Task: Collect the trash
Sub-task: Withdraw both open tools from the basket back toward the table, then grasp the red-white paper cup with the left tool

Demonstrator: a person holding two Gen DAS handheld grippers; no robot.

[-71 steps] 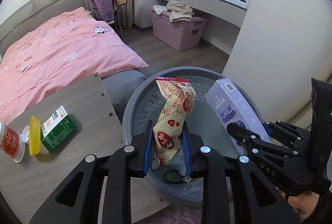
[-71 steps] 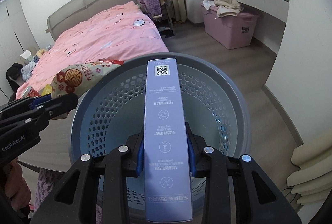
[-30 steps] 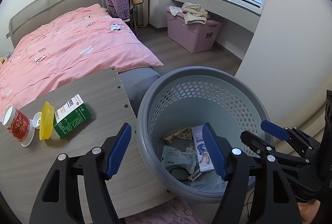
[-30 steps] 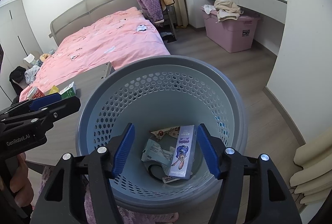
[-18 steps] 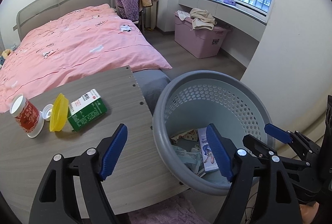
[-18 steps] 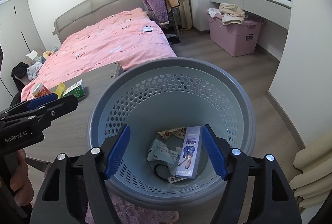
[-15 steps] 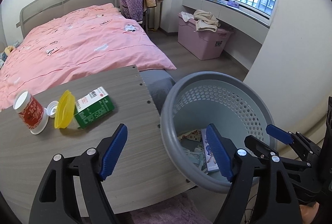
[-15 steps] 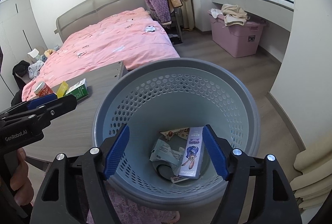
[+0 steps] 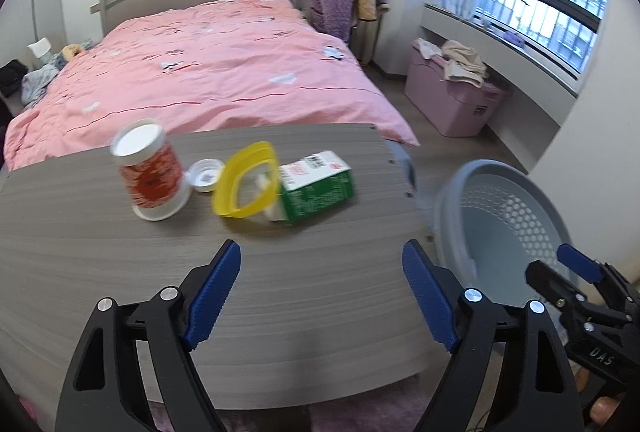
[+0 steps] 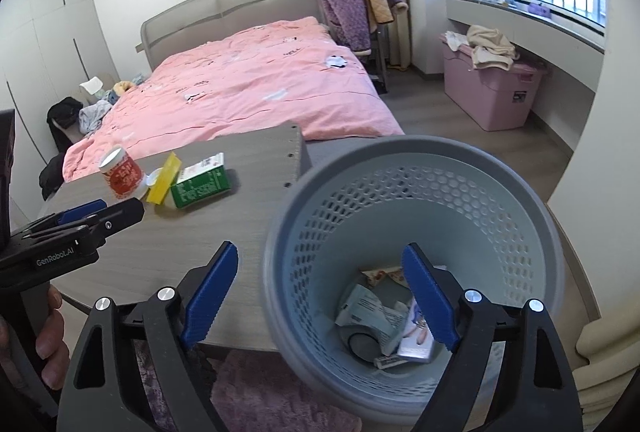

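Note:
A grey perforated trash basket (image 10: 516,192) stands beside the wooden table (image 9: 120,272); it also shows in the left wrist view (image 9: 452,200). Several wrappers and a purple box (image 10: 416,340) lie at its bottom. On the table are a red-and-white cup (image 9: 150,172), a white lid (image 9: 206,175), a yellow lid (image 9: 246,181) and a green-and-white carton (image 9: 318,186); the carton also shows in the right wrist view (image 10: 200,186). My left gripper (image 9: 320,296) is open and empty over the table, short of the items. My right gripper (image 10: 320,296) is open and empty above the basket's left rim.
A bed with a pink cover (image 9: 208,80) lies behind the table. A pink storage box (image 10: 492,92) with clothes on it stands under the window. A chair draped with purple clothing (image 10: 352,12) stands by the bed. A purple rug (image 10: 272,396) lies under the table.
Both grippers let go of the snack bag and the purple box, which fell into the basket. Both then swung left, the left one from over the basket to over the table.

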